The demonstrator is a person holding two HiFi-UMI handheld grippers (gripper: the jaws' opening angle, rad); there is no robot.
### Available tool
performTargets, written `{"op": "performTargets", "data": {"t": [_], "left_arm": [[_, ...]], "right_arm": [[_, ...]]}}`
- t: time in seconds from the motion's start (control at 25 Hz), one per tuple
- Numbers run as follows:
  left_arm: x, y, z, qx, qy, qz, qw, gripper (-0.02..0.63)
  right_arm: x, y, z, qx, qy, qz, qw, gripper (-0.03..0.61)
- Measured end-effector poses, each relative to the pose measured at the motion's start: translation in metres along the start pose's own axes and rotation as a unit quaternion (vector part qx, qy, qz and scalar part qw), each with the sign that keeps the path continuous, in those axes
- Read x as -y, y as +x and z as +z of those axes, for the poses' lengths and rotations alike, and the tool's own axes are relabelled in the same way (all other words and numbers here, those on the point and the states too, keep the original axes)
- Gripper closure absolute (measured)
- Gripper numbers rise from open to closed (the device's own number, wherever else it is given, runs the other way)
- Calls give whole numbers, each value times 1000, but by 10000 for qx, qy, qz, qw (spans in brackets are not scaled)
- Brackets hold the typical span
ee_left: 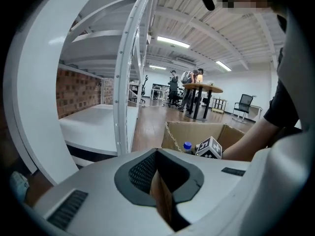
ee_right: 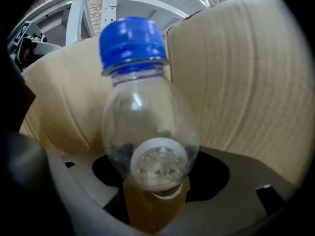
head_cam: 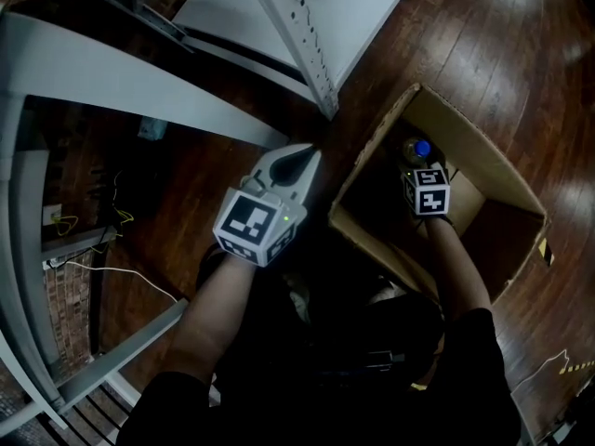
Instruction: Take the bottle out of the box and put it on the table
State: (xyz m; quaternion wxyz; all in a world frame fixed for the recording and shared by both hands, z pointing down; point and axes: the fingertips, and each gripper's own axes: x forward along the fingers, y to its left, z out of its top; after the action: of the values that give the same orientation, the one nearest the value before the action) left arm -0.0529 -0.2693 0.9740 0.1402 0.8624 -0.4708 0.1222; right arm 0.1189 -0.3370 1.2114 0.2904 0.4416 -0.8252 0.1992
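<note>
Plainly the step in hand is the pick-up inside the box. The right claw [head_cam: 418, 165] is down in the open cardboard box [head_cam: 469, 137], which stands on the wooden floor [head_cam: 521, 45]. In the right gripper view its jaws stand wide on either side of the bottle [ee_right: 147, 127], and they appear to pinch it low on its rounded body.

The bottle is small, of clear plastic, and looks empty. It stands upright with its blue cap [ee_right: 132, 38] on top. Corrugated walls rise close behind it, and the head view places it towards the far corner of the box. So it has not left the box, and I judge the task to be at its first half: grasp made or nearly made, lift not yet done.

The left claw [head_cam: 302, 161] hangs outside the box, just beside its near left wall. Its jaws are pressed together at the tips with nothing between them, and it plays no part for now.

The next move calls for a straight lift, high enough for the bottle's base to clear the box rim, with the bottle kept upright so that the round body does not slip between the pads. It should then be carried left and away towards the white bench [head_cam: 381, 7], past the slanted metal upright [head_cam: 302, 54] that stands between box and bench. There it is set down on its base before the jaws spread.
</note>
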Motion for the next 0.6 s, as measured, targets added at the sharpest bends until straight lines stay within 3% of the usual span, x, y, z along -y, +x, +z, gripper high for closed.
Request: {"op": "performTargets", "data": {"t": [0.2, 0.32, 0.4, 0.6], "left_arm": [[2, 1, 7, 146, -130, -60, 9998, 611], [8, 6, 12, 222, 68, -162, 9996, 611], [12, 11, 14, 300, 203, -233, 9991, 611], [39, 2, 60, 326, -117, -380, 9987, 611]], "right_arm": [[-2, -7, 2, -9, -153, -79, 9999, 278], [-10, -30, 16, 229, -168, -72, 9996, 282], [-15, -55, 32, 357, -204, -127, 9991, 284], [-23, -151, 99, 572, 2, -248, 9981, 284]]}}
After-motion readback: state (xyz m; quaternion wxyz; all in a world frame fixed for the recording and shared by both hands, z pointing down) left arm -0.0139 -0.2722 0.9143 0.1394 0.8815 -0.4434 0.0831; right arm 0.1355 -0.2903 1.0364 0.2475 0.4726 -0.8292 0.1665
